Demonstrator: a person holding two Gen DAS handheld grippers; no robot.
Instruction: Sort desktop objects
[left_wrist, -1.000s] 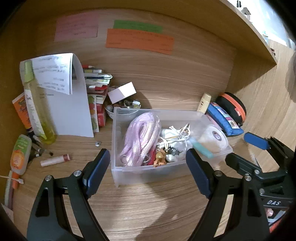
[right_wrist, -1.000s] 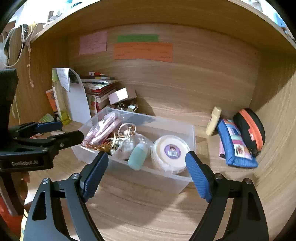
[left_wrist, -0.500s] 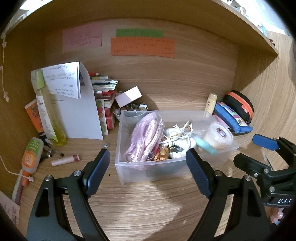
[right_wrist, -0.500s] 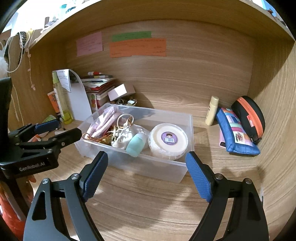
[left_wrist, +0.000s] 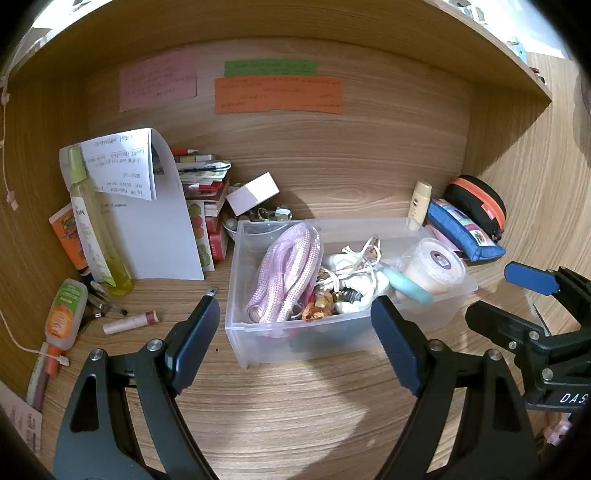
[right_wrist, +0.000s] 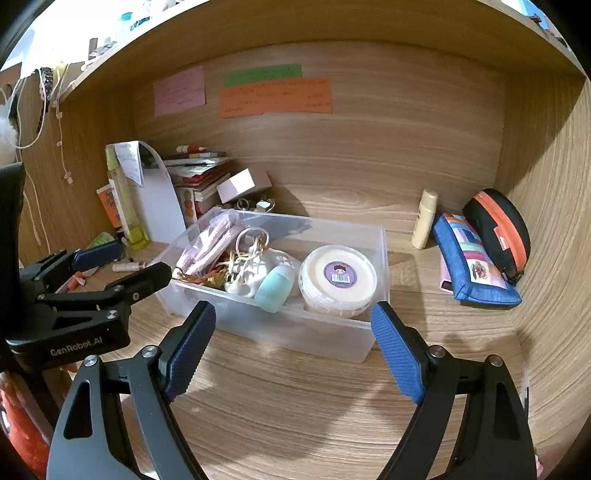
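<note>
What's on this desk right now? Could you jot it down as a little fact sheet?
place: wooden desk nook
bin: clear plastic, open top, centre of desk
in bin: pink rope, round tub, teal bottle, white tangle of cord
left of bin: lip balm, yellow bottle, folded paper
right of bin: blue pouch, black case
left gripper: open, empty
right gripper: open, empty
</note>
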